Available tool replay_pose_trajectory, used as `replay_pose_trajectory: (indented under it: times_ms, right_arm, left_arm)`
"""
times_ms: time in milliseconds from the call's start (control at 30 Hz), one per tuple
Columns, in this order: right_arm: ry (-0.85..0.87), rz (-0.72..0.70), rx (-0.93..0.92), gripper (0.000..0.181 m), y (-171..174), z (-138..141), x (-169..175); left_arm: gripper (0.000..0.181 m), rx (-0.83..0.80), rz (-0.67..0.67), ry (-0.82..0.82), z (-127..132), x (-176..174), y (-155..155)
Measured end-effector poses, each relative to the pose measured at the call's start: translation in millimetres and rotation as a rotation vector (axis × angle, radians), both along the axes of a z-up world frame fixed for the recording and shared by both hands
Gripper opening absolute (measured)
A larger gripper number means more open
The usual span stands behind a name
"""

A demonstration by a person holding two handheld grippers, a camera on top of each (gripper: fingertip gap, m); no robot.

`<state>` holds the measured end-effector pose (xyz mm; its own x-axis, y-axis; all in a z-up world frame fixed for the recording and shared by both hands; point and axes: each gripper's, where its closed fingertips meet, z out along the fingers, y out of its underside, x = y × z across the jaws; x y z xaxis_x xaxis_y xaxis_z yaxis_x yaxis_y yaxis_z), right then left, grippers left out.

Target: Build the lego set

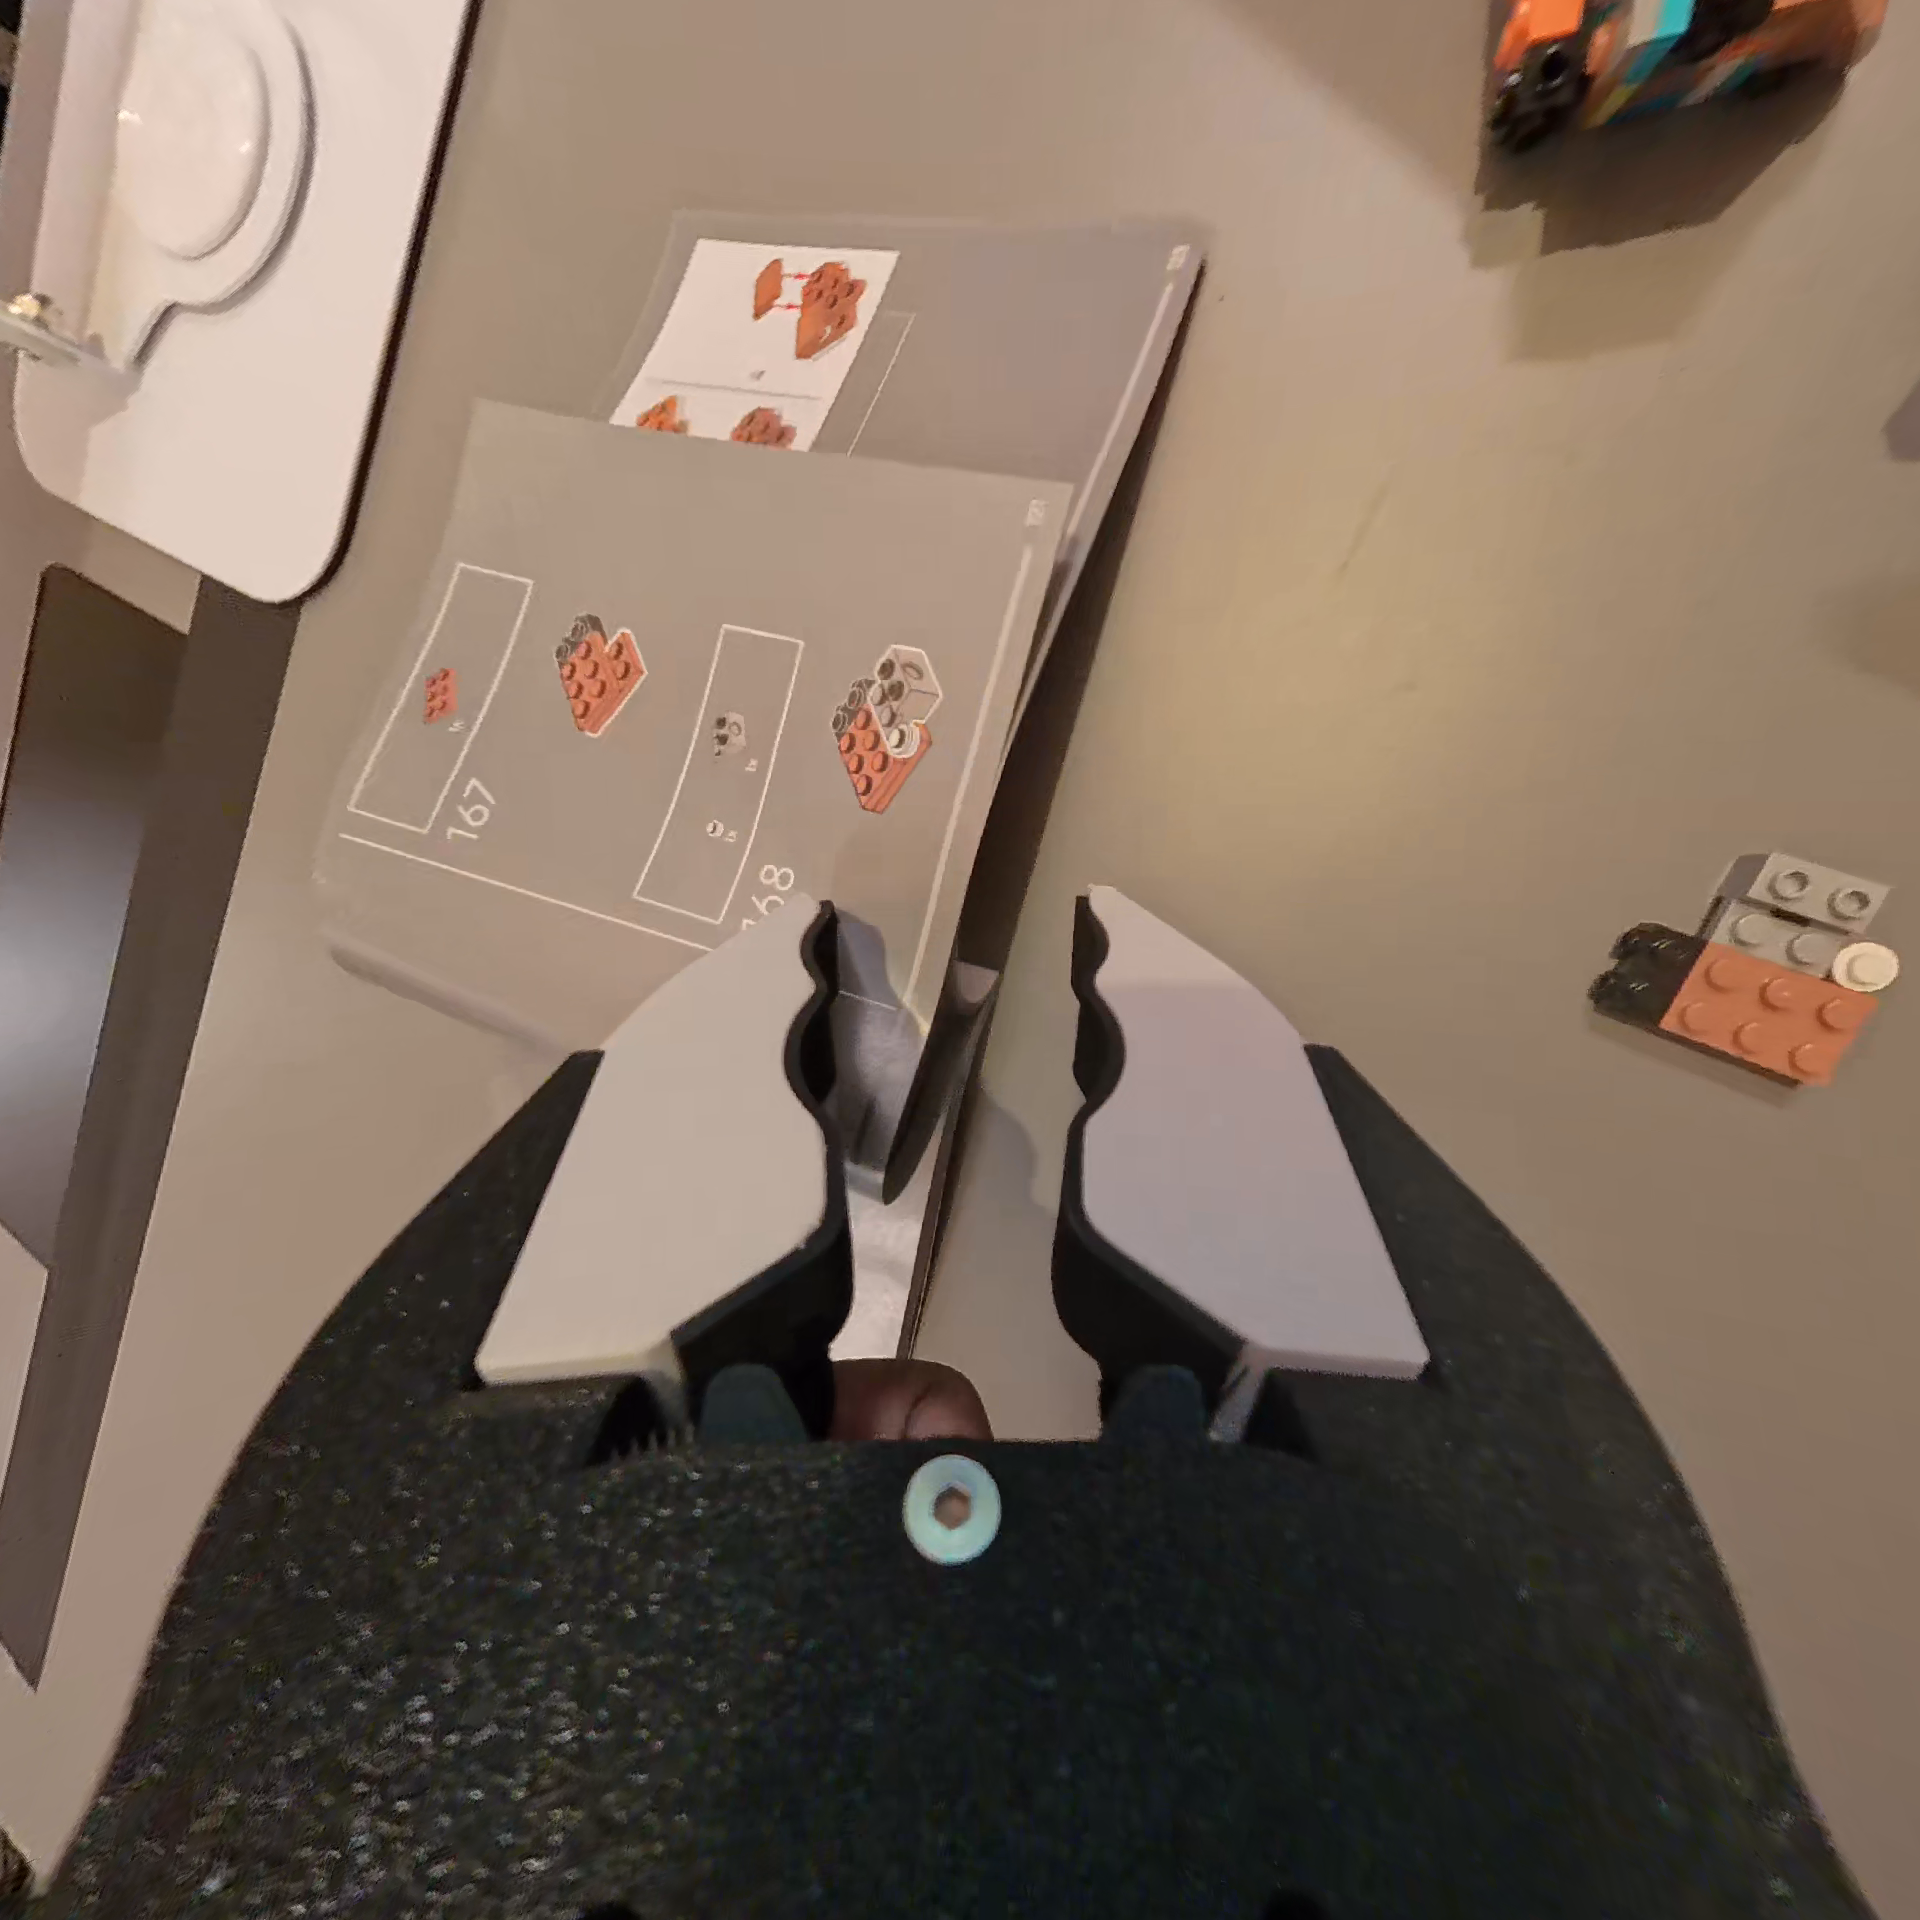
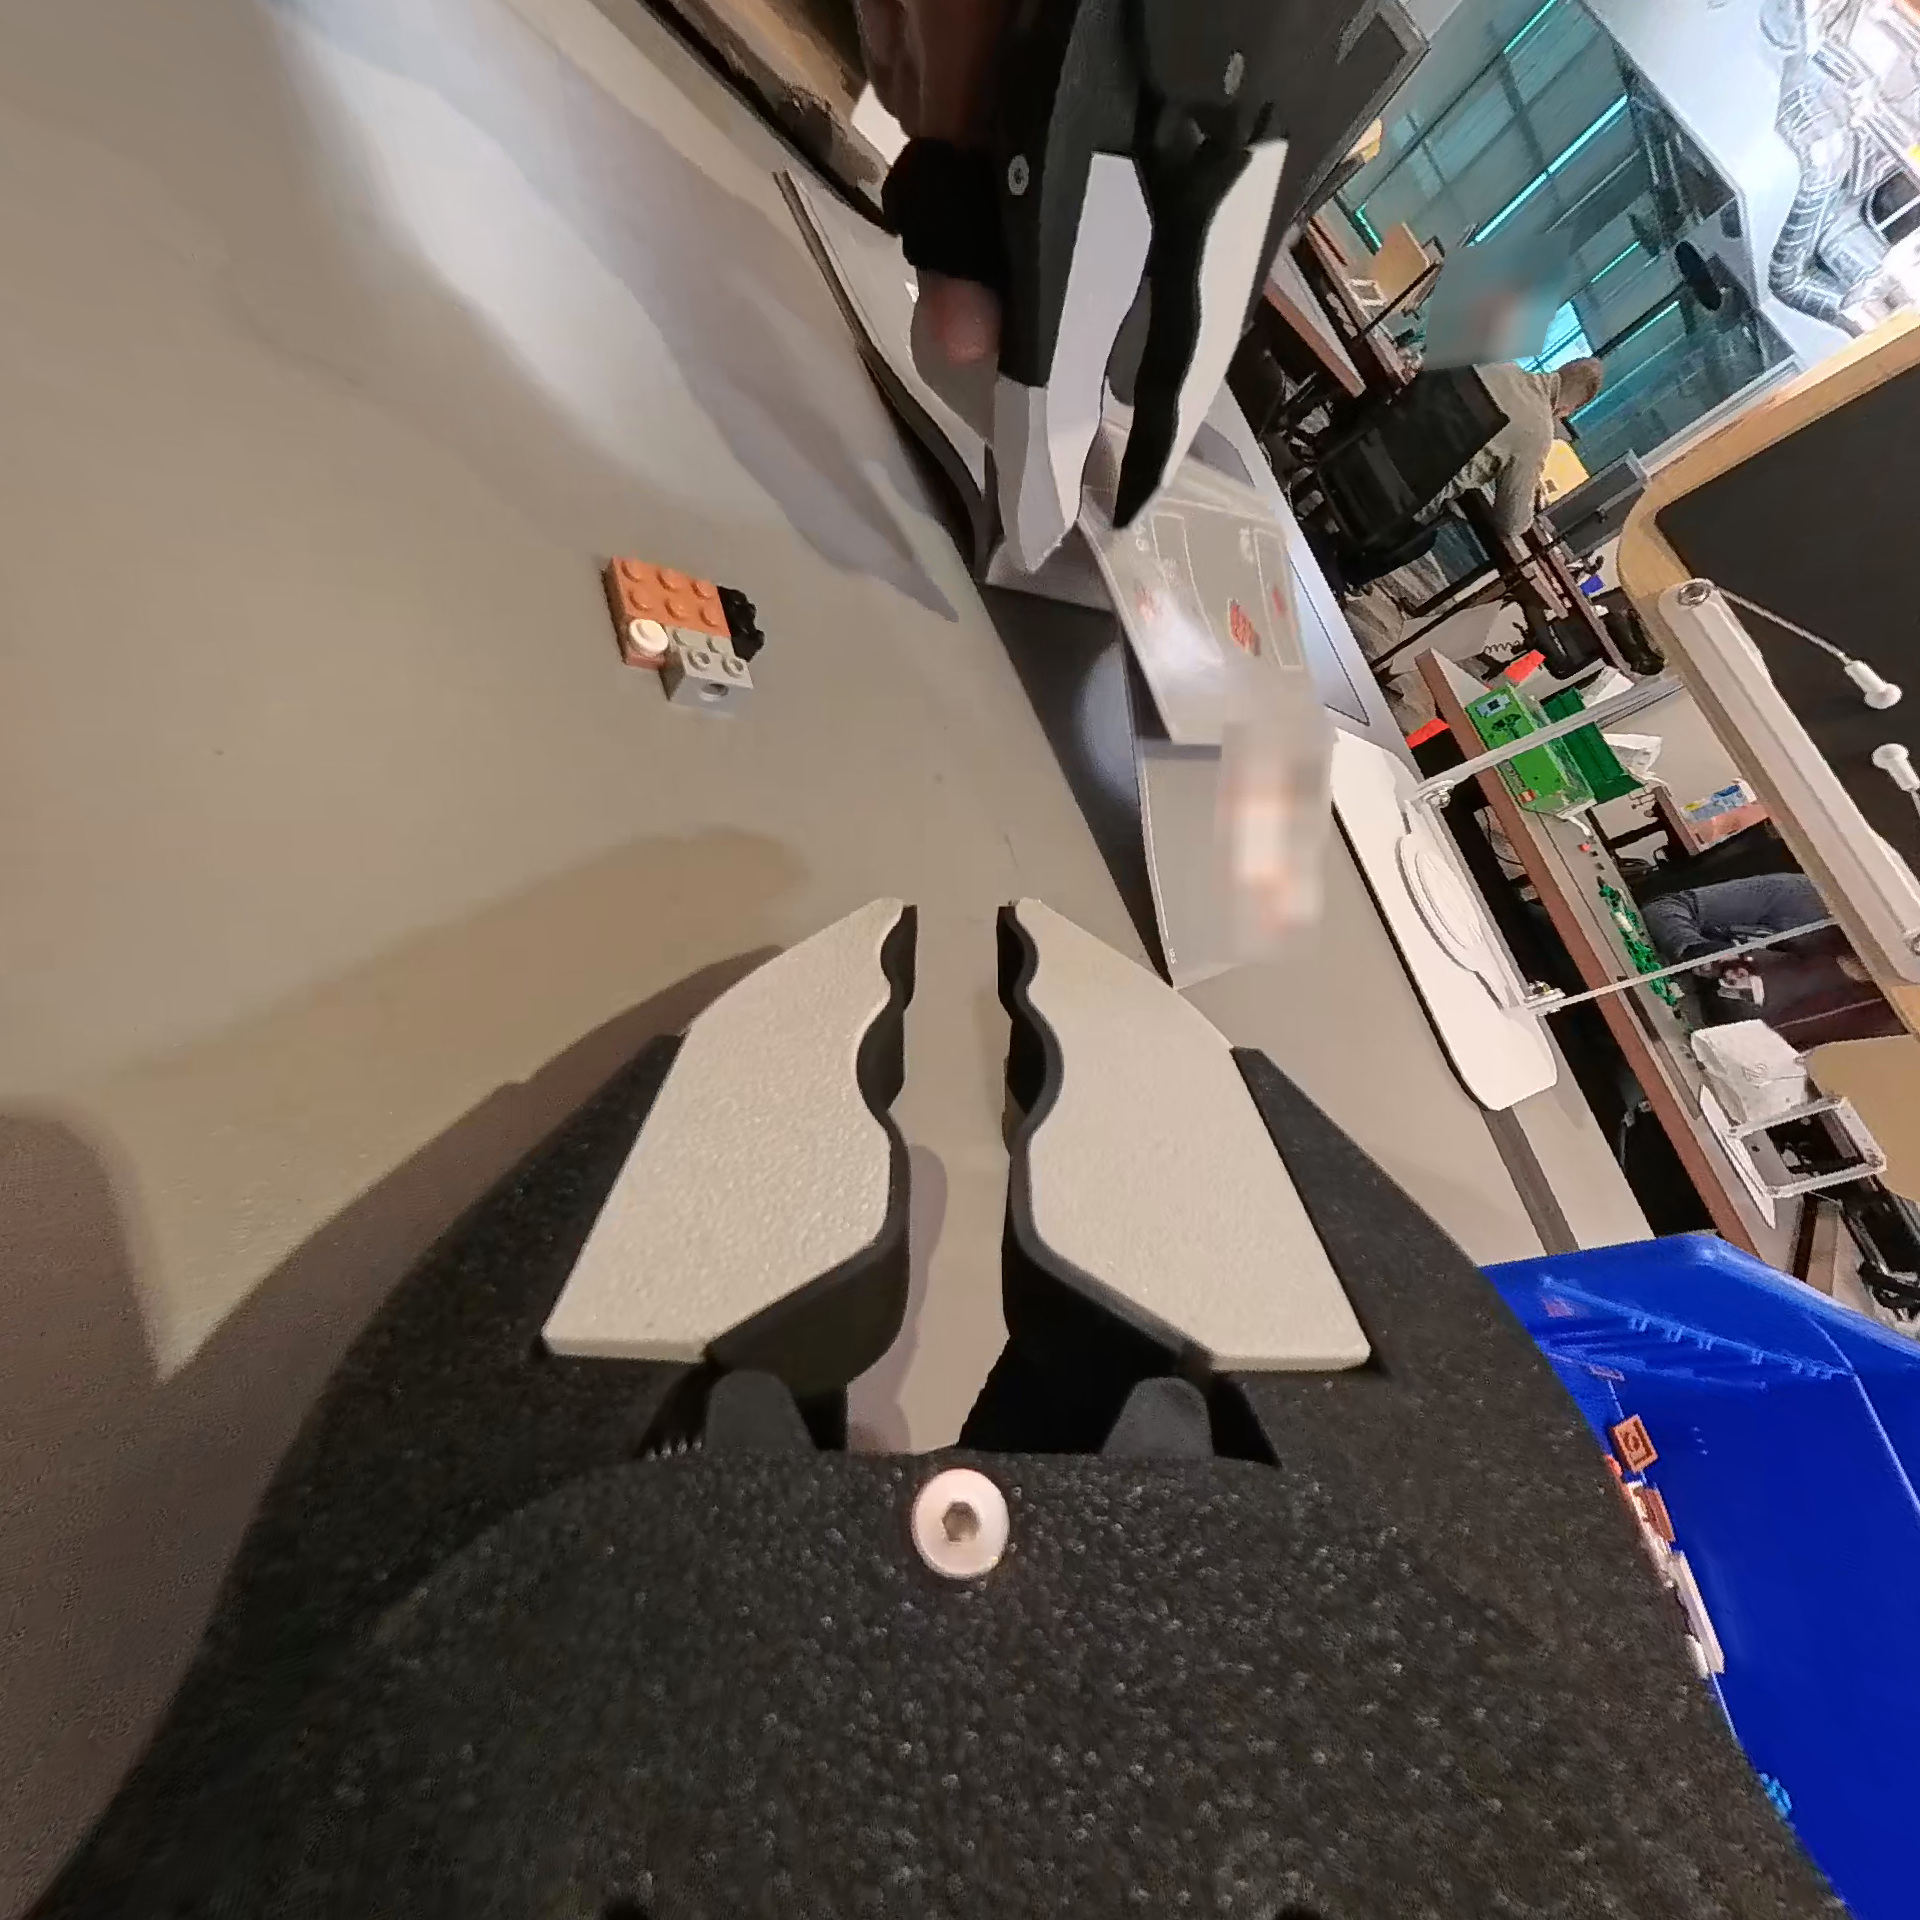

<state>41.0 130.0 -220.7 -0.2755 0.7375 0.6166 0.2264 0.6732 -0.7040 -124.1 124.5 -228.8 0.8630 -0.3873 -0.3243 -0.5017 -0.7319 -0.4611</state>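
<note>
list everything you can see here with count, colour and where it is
small lego assembly: one, orange, grey, black, white stud; on table right of booklet
larger lego model: one, orange, teal, black; table's far right corner
instruction booklet: one, grey pages, open; table centre, a page lifted
white board: one; far left
blue bin: one; beside right gripper
table: one, grey
left gripper: one, grey and black; open above booklet edge
right gripper: one; narrowly open, empty
</note>
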Motion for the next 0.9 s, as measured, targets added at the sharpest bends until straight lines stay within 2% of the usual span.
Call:
replay_pose_trajectory:
  times_ms: [567, 667, 900]
  right_arm:
    - [0.017, 0.001, 0.032, 0.014, -0.7, -0.4, -1.3]
    - [0.015, 0.001, 0.046, 0.014, -1.2, -1.4, -1.5]
    - [0.019, 0.004, 0.075, 0.014, -2.1, -3.0, -2.1]
  left_arm:
    - [0.044, 0.18, 0.198, 0.007, 11.5, -47.1, -22.3]
    - [0.044, 0.23, 0.282, 0.011, 12.4, -60.1, -31.9]
    - [0.044, 0.346, 0.505, -0.121, 14.7, -82.8, -59.6]
